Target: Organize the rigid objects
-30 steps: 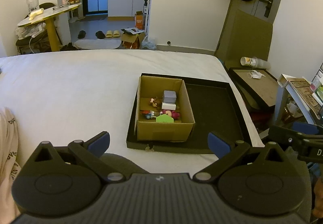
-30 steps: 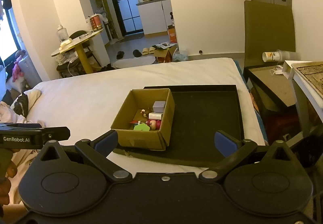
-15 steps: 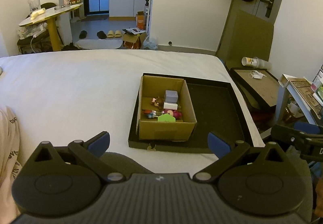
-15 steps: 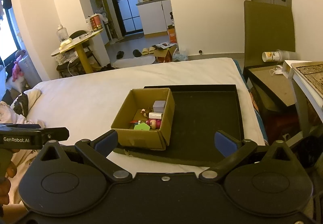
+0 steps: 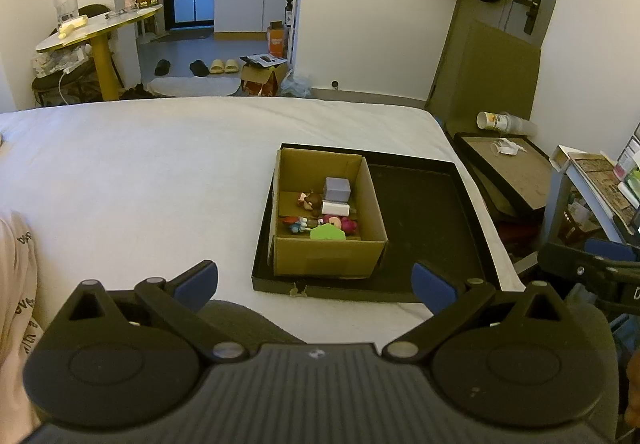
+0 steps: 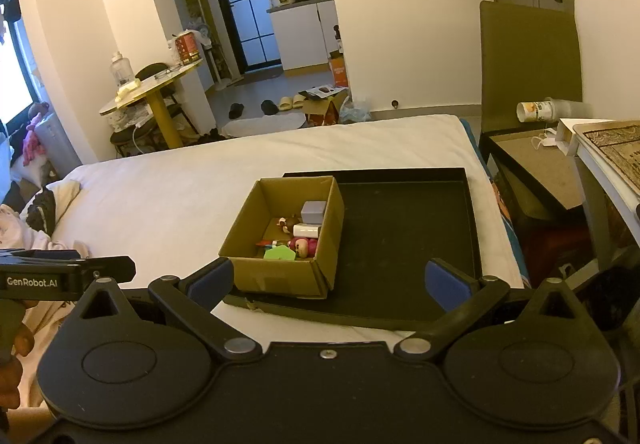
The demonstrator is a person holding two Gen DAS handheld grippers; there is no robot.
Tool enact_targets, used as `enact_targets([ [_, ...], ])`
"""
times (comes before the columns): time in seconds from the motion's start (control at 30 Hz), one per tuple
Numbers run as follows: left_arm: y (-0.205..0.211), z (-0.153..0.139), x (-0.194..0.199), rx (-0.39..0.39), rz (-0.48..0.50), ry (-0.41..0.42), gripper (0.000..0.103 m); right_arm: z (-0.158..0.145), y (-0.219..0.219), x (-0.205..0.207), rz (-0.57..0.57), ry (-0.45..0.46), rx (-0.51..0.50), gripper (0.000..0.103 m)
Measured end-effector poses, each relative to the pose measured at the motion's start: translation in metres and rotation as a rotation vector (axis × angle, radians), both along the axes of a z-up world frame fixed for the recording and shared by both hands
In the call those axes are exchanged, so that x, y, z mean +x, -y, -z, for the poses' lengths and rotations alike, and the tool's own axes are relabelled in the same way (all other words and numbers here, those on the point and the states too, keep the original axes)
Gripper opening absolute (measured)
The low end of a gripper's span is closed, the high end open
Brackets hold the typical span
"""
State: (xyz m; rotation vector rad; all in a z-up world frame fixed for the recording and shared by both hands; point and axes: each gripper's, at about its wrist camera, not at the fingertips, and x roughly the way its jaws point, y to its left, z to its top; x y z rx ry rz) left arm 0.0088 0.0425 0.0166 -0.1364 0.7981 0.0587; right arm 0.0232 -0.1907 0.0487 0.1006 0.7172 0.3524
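An open cardboard box (image 5: 328, 256) (image 6: 276, 276) stands in the left part of a shallow black tray (image 5: 424, 228) (image 6: 404, 228) on a white bed. In the box lie a grey block (image 5: 337, 188) (image 6: 313, 210), a white block (image 5: 335, 208), a green house-shaped piece (image 5: 327, 233) (image 6: 279, 253), a pink figure (image 6: 303, 245) and a small brown-haired doll (image 5: 309, 200). My left gripper (image 5: 314, 282) is open and empty, held in front of the box. My right gripper (image 6: 327, 280) is open and empty, near the tray's front edge.
The white bed (image 5: 140, 180) stretches to the left of the tray. A side table (image 6: 540, 164) with a lying cup (image 6: 534, 110) stands right of the bed. A round yellow table (image 5: 96, 32) and shoes are on the floor beyond.
The left wrist view has shifted slightly, so the box sits a little lower and to the right. The right gripper has hardly moved. Both stay open.
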Motion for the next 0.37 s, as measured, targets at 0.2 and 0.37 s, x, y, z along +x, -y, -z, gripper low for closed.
enact_targets([
  [0.2,0.0001,-0.0002,0.0003,0.000,0.001,-0.001,0.103,-0.0001,0.0017,0.0008,0.010,0.005,-0.001,0.103],
  [0.37,0.0014,-0.0001,0.0007,0.007,0.012,0.006,0.103,0.0005,0.0025,0.0022,0.011,0.000,-0.004,0.103],
])
